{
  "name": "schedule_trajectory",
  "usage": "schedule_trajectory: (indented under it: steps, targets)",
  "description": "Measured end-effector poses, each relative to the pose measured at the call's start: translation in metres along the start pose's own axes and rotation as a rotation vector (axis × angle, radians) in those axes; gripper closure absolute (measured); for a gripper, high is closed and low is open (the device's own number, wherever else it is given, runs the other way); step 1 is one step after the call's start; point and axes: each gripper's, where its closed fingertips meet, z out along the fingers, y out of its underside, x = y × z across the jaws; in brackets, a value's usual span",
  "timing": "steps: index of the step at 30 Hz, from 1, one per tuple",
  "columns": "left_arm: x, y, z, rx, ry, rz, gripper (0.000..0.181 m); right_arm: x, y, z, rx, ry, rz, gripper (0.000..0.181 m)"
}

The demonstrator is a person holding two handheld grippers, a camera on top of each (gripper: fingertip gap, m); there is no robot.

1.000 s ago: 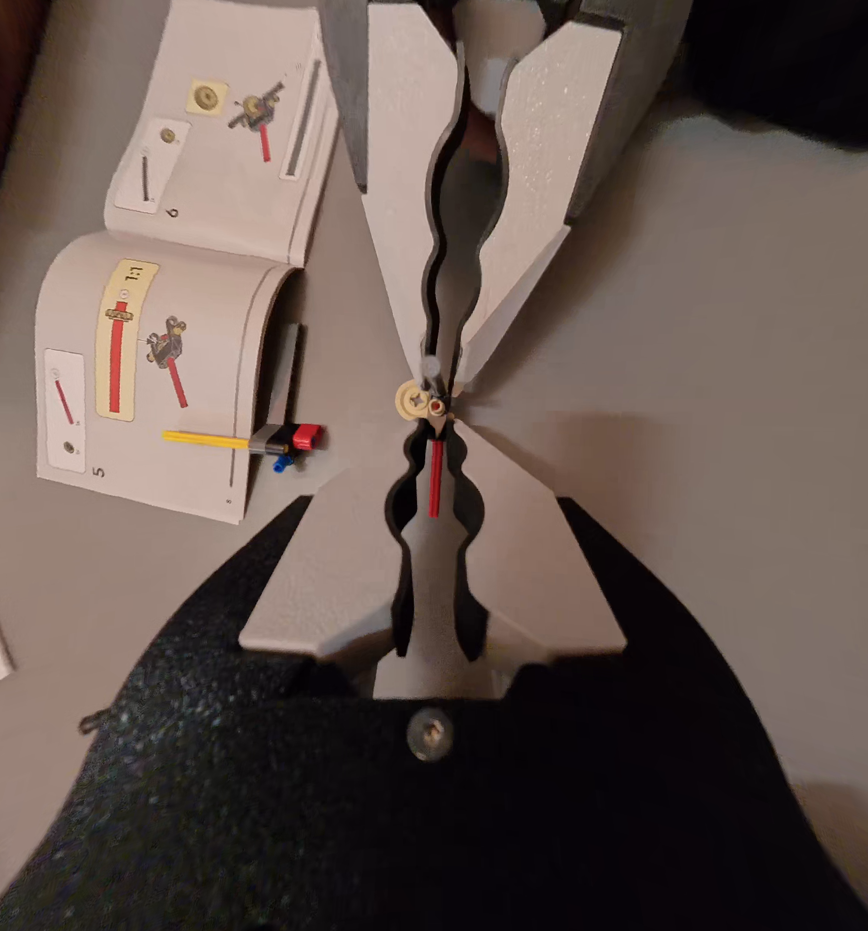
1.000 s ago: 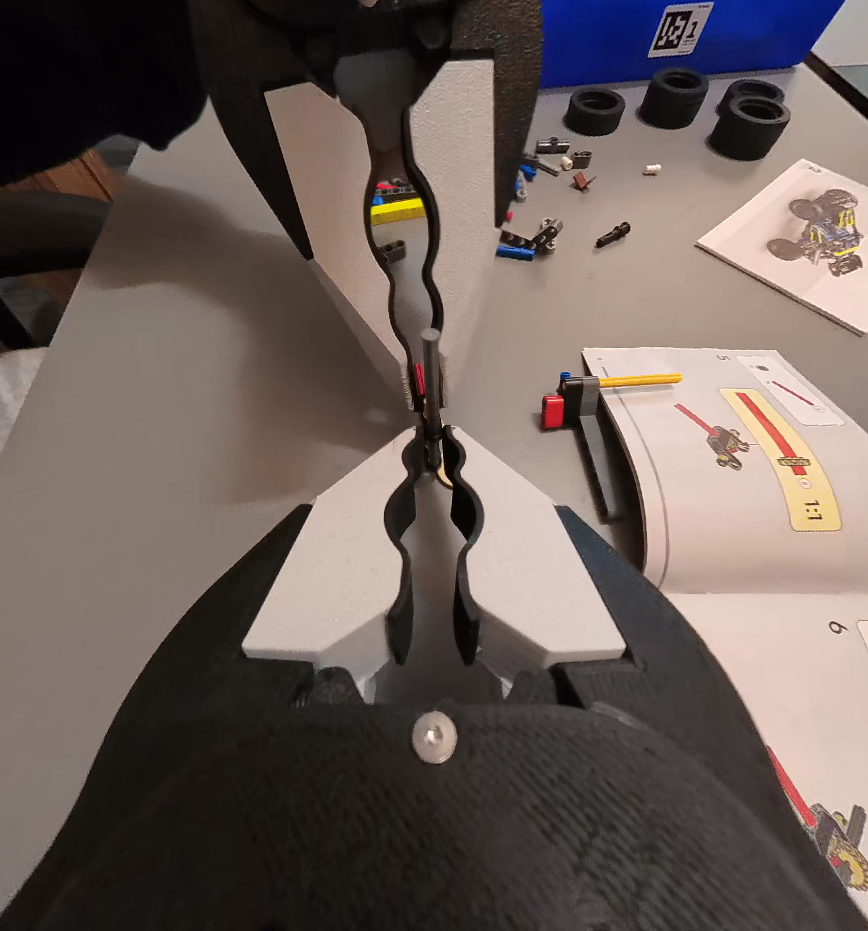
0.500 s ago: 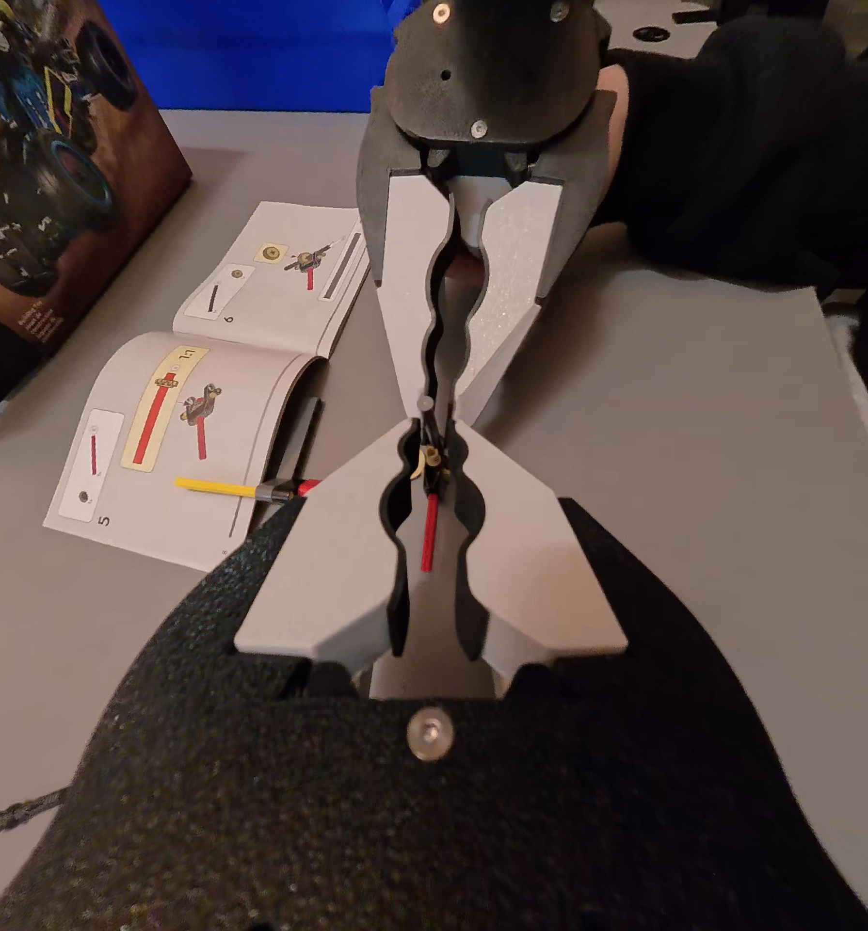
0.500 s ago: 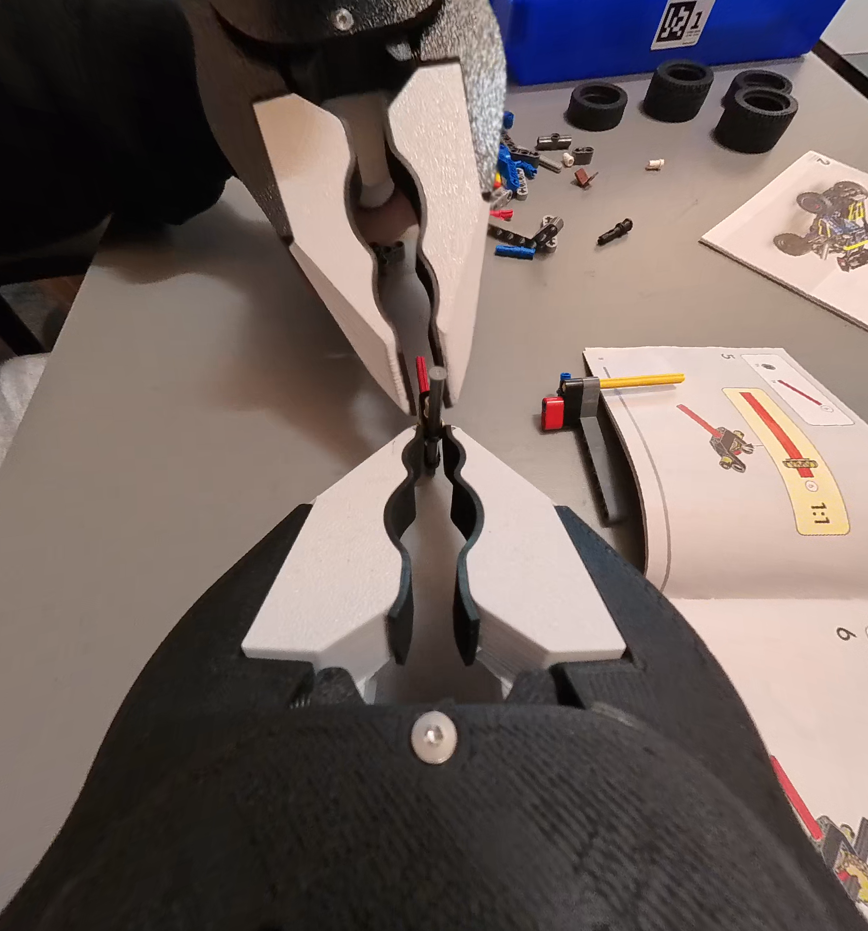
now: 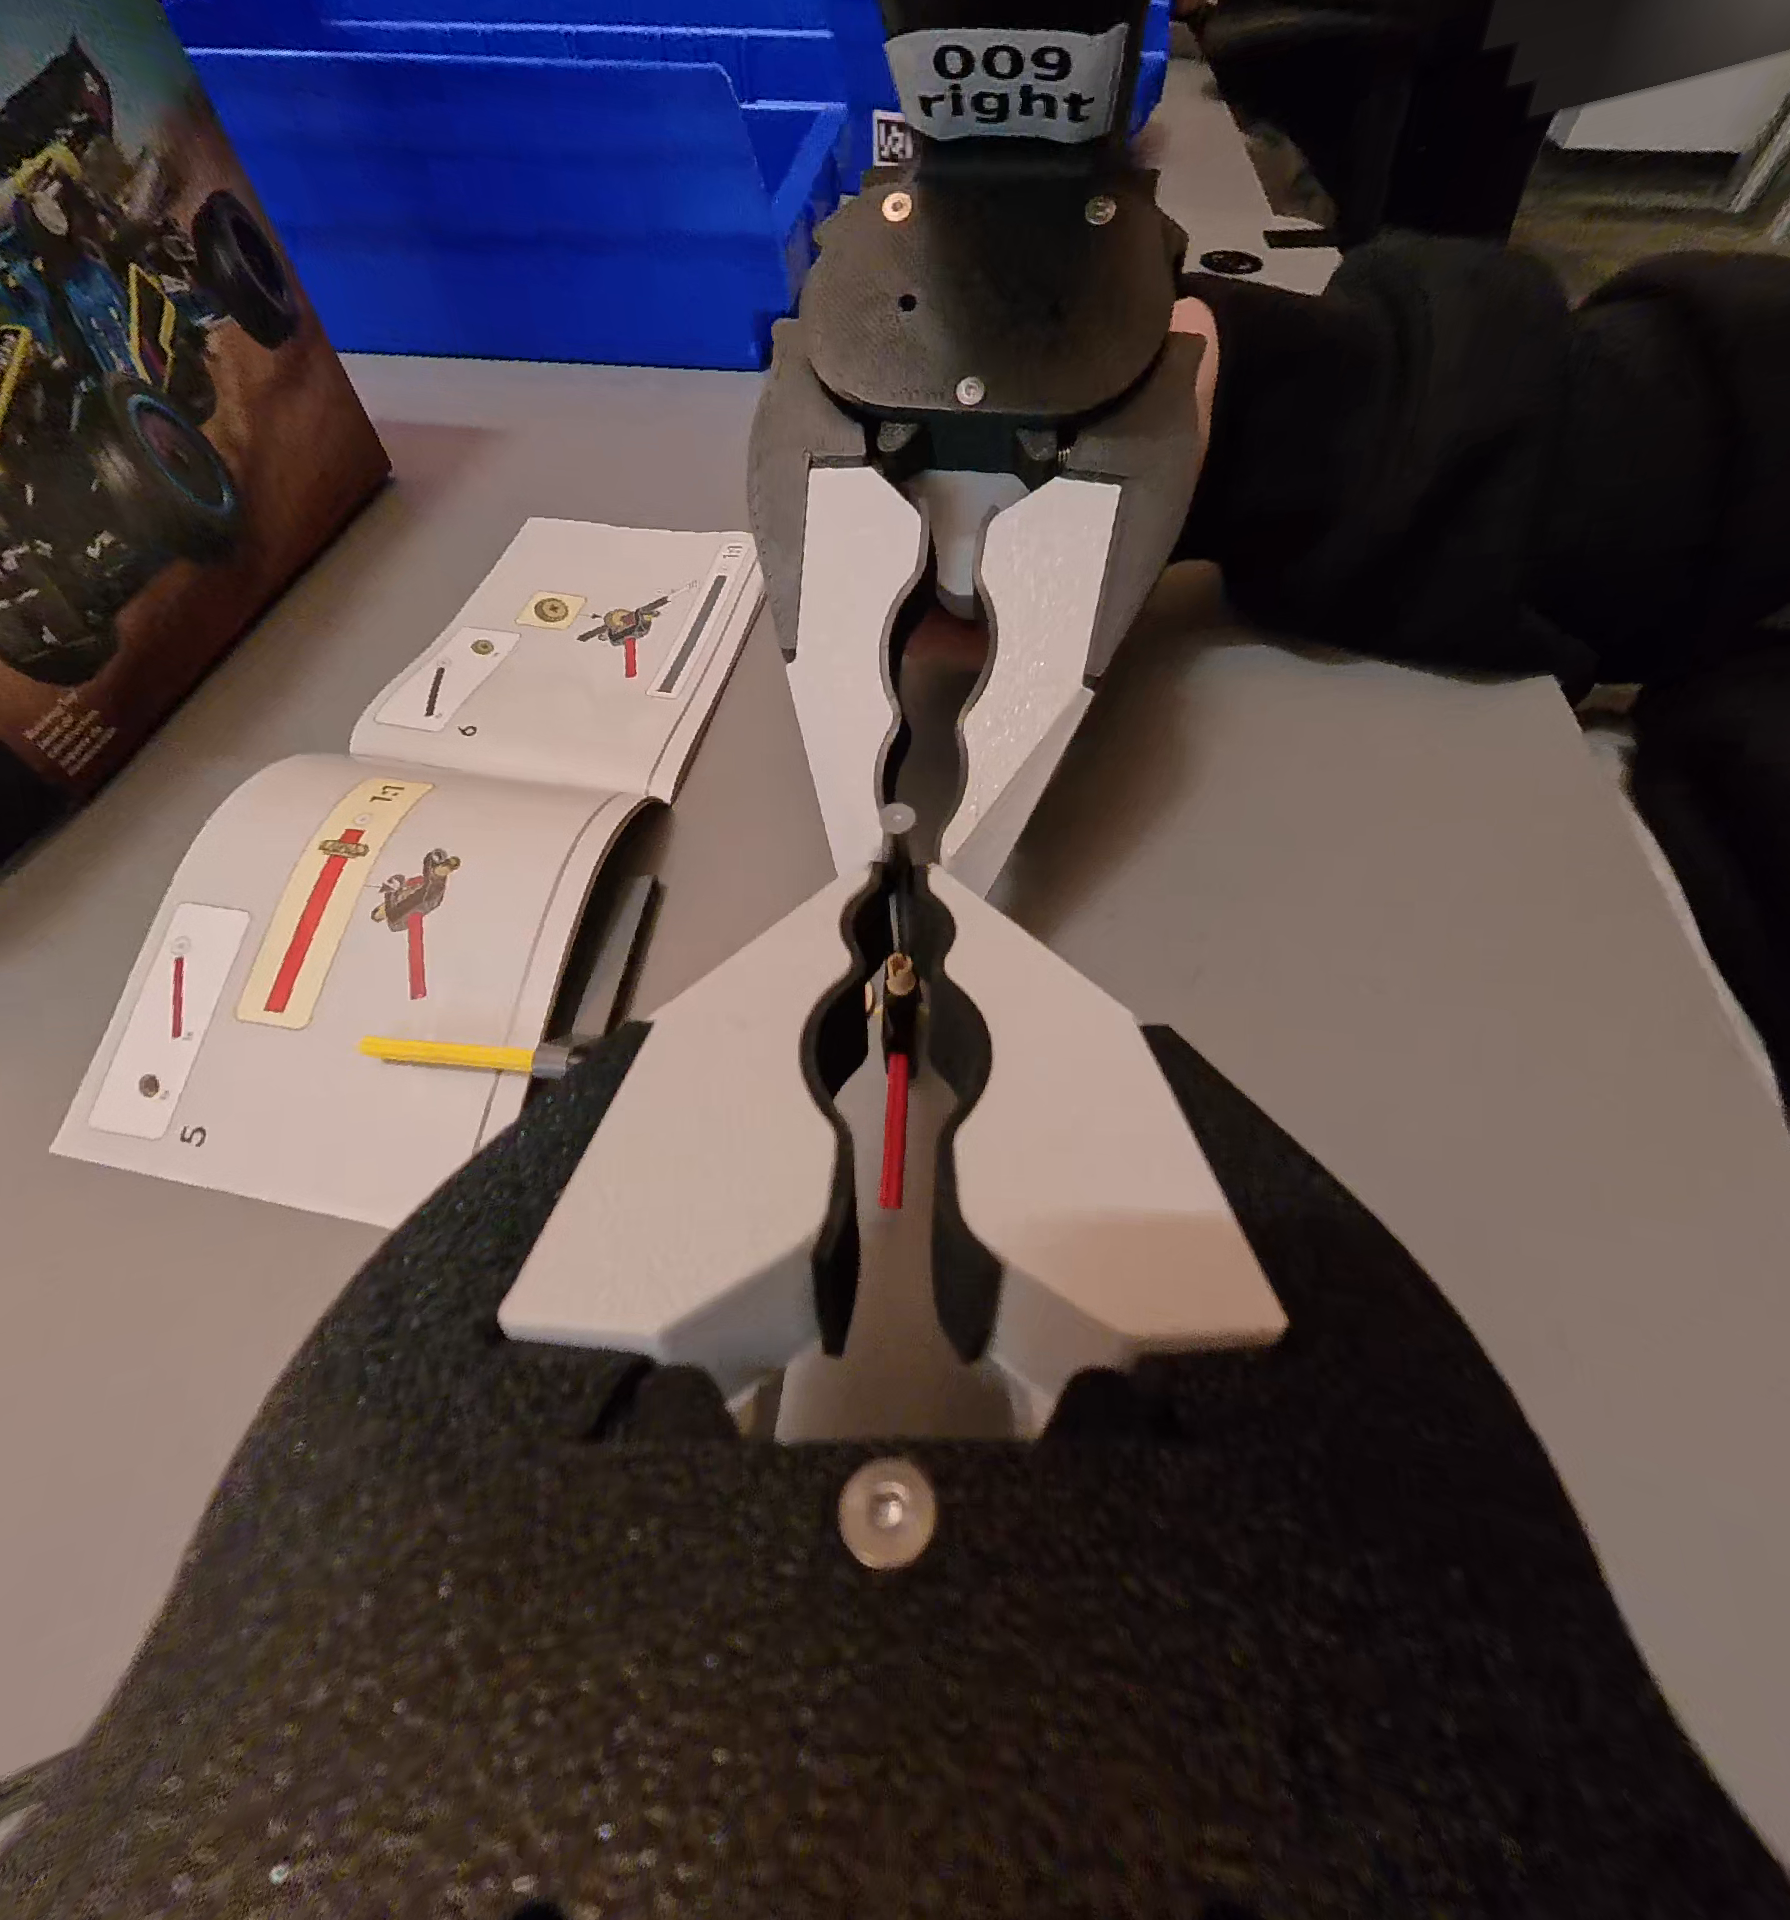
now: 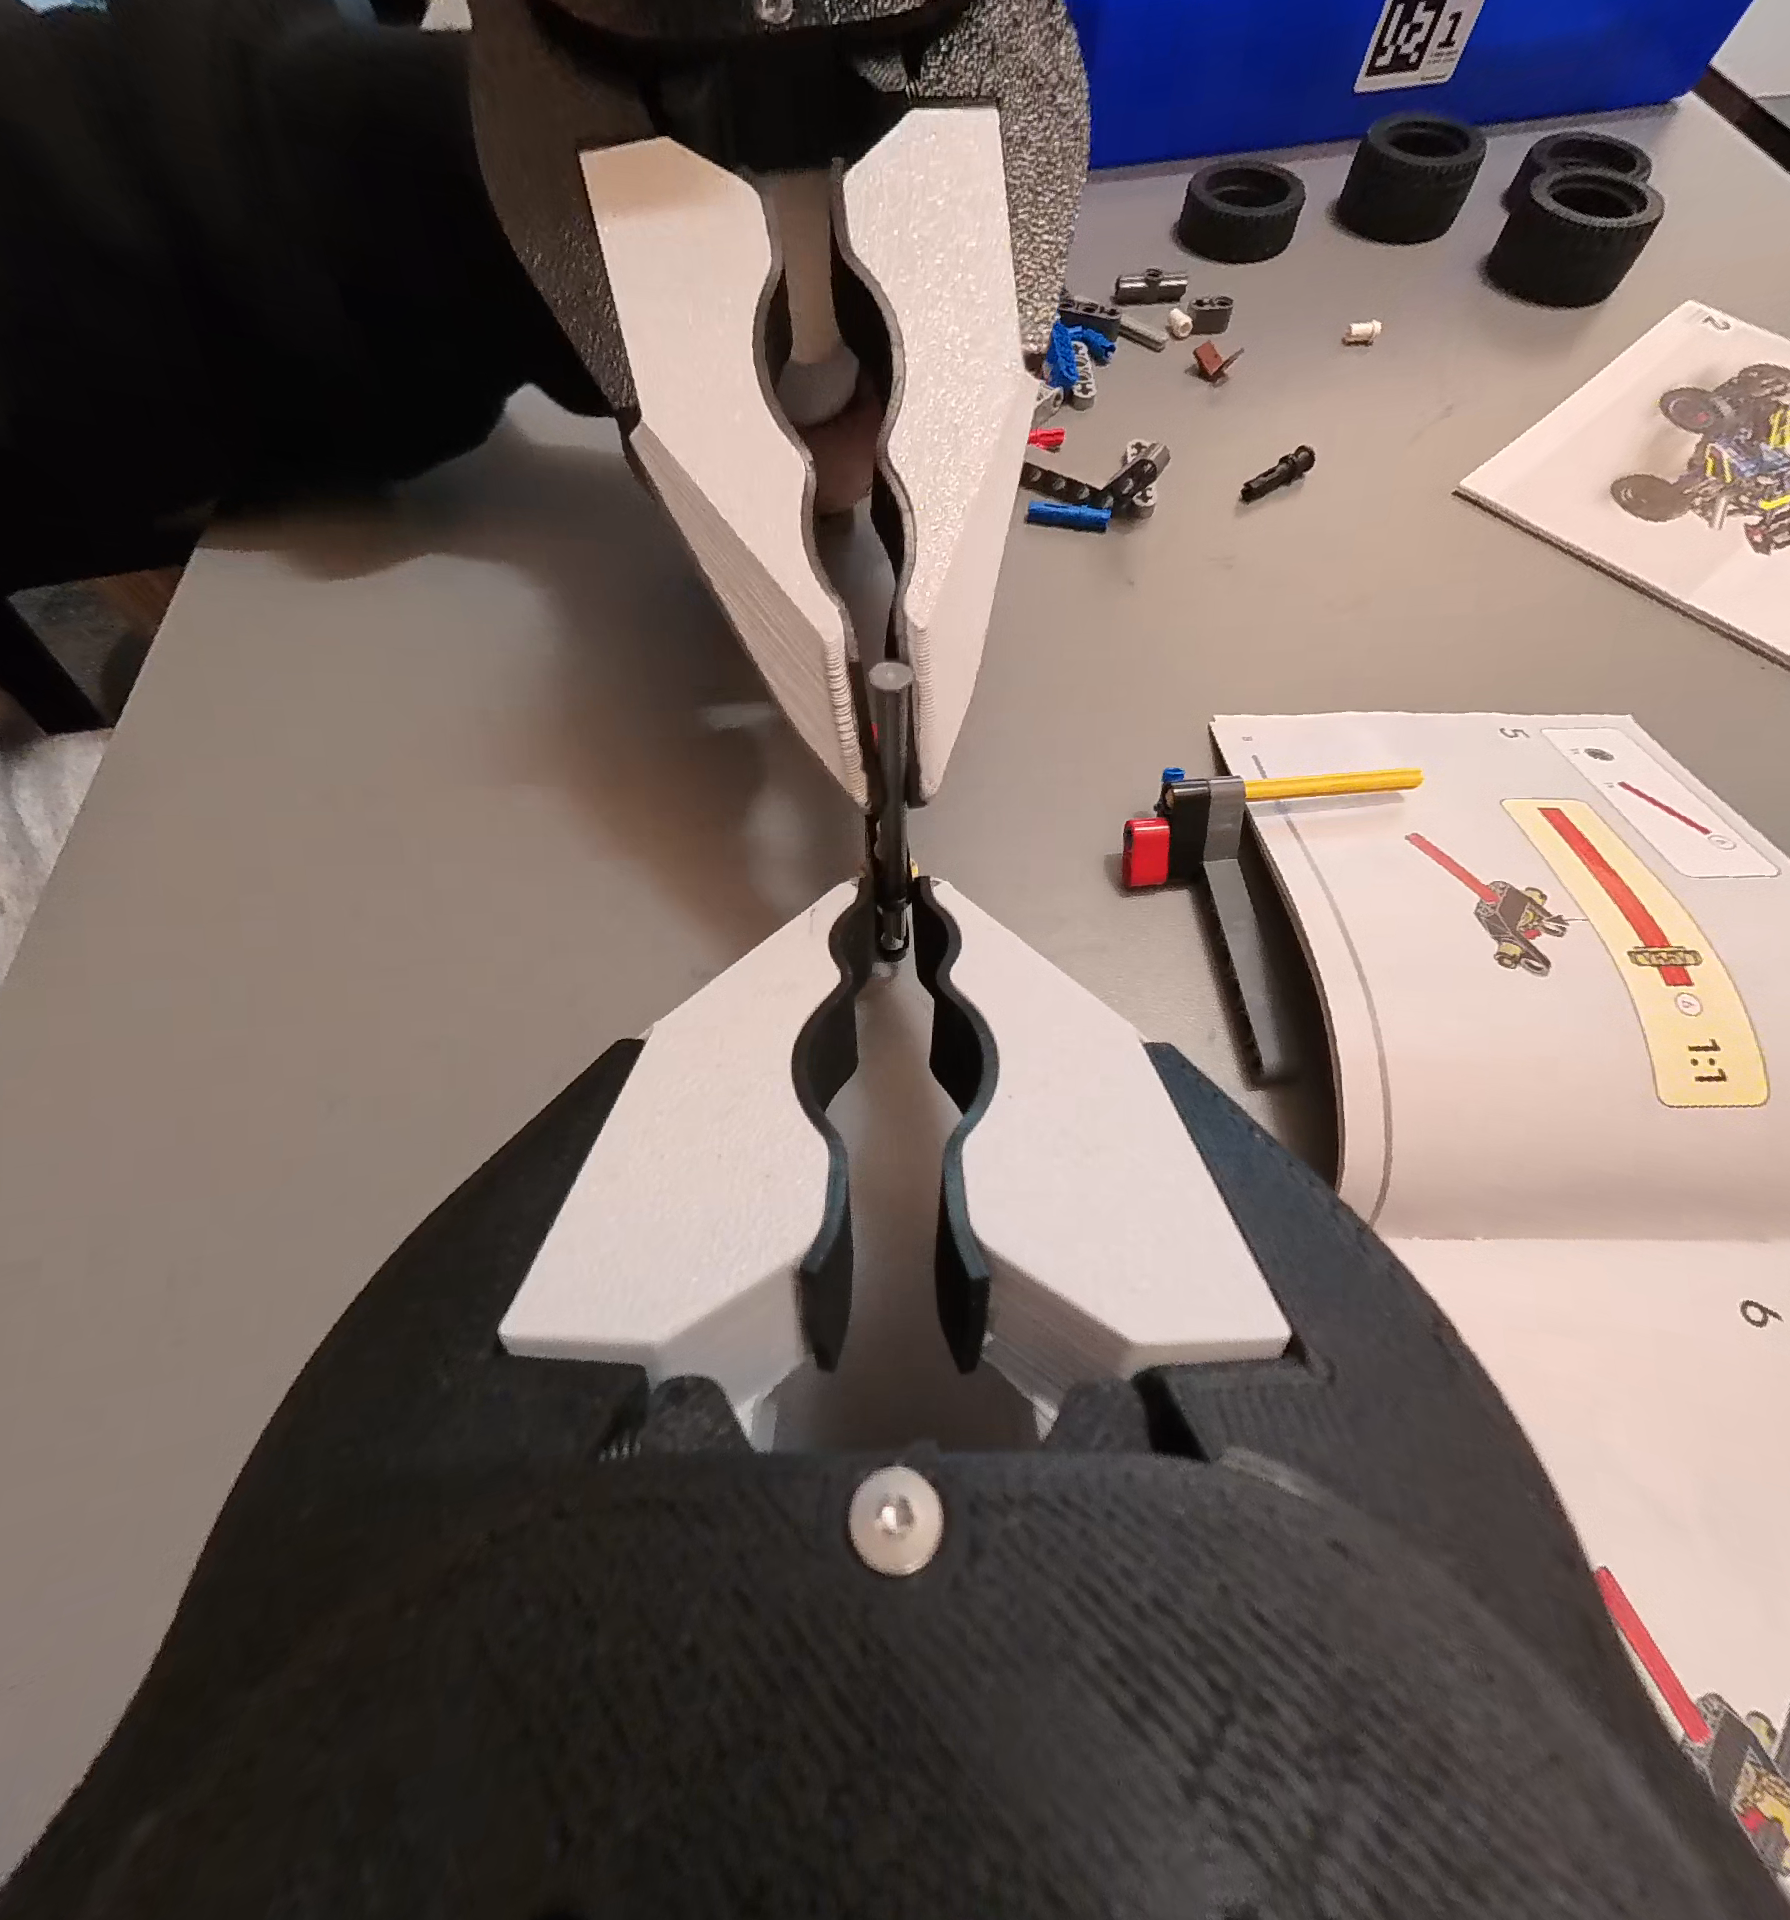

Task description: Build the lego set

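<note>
My left gripper (image 5: 896,883) is shut on a small assembly: a red axle (image 5: 893,1132) with a tan gear (image 5: 899,977) and a black piece, lying between the fingers. My right gripper (image 6: 891,899) is shut on the near end of a dark grey axle (image 6: 889,748). The axle runs forward between the tips of the left gripper (image 6: 886,795). The two grippers meet tip to tip above the grey table (image 6: 403,831). In the left wrist view the right gripper (image 5: 912,836) faces me, and the axle's grey end (image 5: 896,821) shows at its tips.
An open instruction booklet (image 6: 1597,987) lies to the right, with a small sub-assembly on a yellow axle (image 6: 1286,790) at its edge. Loose parts (image 6: 1109,416), black tyres (image 6: 1410,192), a leaflet (image 6: 1701,488) and a blue bin (image 6: 1390,62) lie beyond. The set's box (image 5: 91,364) stands far left. A black sleeve (image 5: 1493,447) shows. Both grippers' tips are close together, under 4 cm apart.
The left gripper has tilted from pointing down at the table to nearly level. The tan gear now sits deeper between its fingers. Both grippers stay shut, tip to tip.
</note>
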Motion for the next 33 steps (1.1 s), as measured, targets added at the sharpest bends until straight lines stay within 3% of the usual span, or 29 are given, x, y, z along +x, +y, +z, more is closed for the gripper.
schedule_trajectory:
  steps: [11, 22, 33]
  targets:
    - [0.003, 0.003, -0.001, -0.016, 0.038, 0.044, 0.178, -0.004, 0.0, 0.0, -0.003, -0.026, -0.014, 0.176]
    - [0.004, 0.016, 0.008, -0.118, 0.019, 0.085, 0.179, -0.003, 0.001, 0.001, -0.008, -0.02, -0.02, 0.175]
    - [0.002, 0.017, 0.008, -0.123, 0.061, -0.003, 0.18, -0.001, 0.0, 0.001, -0.006, -0.002, -0.035, 0.176]
